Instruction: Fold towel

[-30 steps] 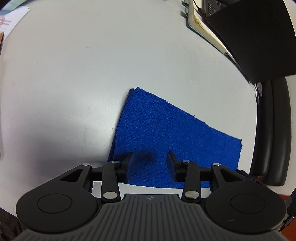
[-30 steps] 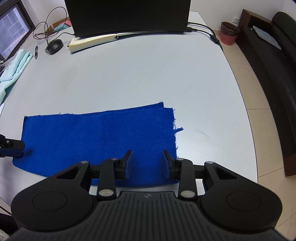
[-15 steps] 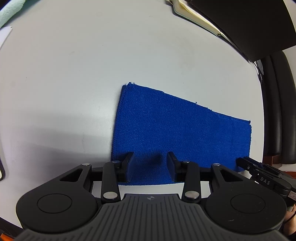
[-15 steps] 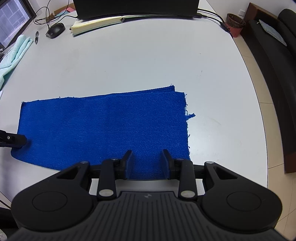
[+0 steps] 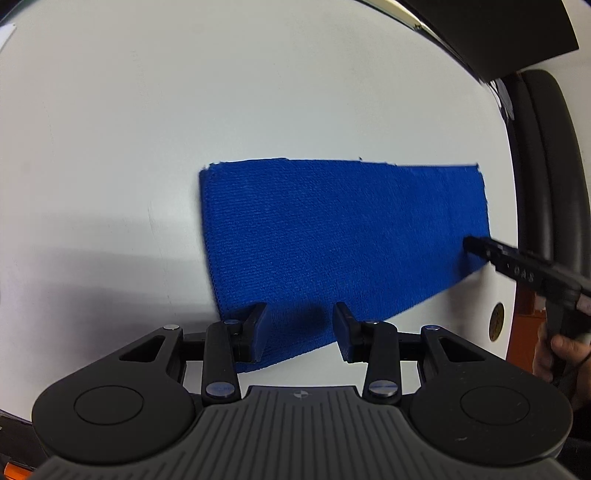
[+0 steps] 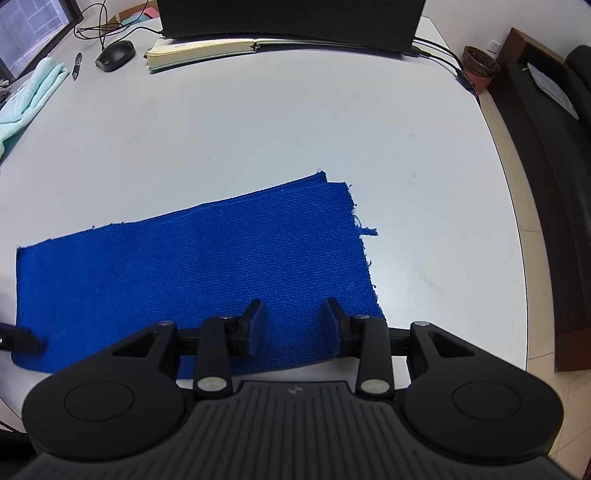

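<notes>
A blue towel (image 5: 343, 236) lies flat on the white table, folded into a long strip; it also shows in the right wrist view (image 6: 192, 266). My left gripper (image 5: 300, 328) is open, its jaws over the towel's near left corner. My right gripper (image 6: 293, 325) is open, its jaws over the towel's near right corner. The right gripper's finger (image 5: 491, 253) shows in the left wrist view at the towel's right end. The left gripper's finger (image 6: 18, 341) shows in the right wrist view at the towel's left end.
The white table (image 6: 277, 122) carries a black monitor (image 6: 288, 18), an open notebook (image 6: 199, 50), a mouse (image 6: 114, 55), a pen (image 6: 76, 64) and a light green towel (image 6: 29, 92) at the back. A black sofa (image 6: 554, 122) stands to the right.
Both grippers have come in lower over the towel's near edge. The left view has swung right, so the towel lies more level and the right gripper's finger now reaches its right end.
</notes>
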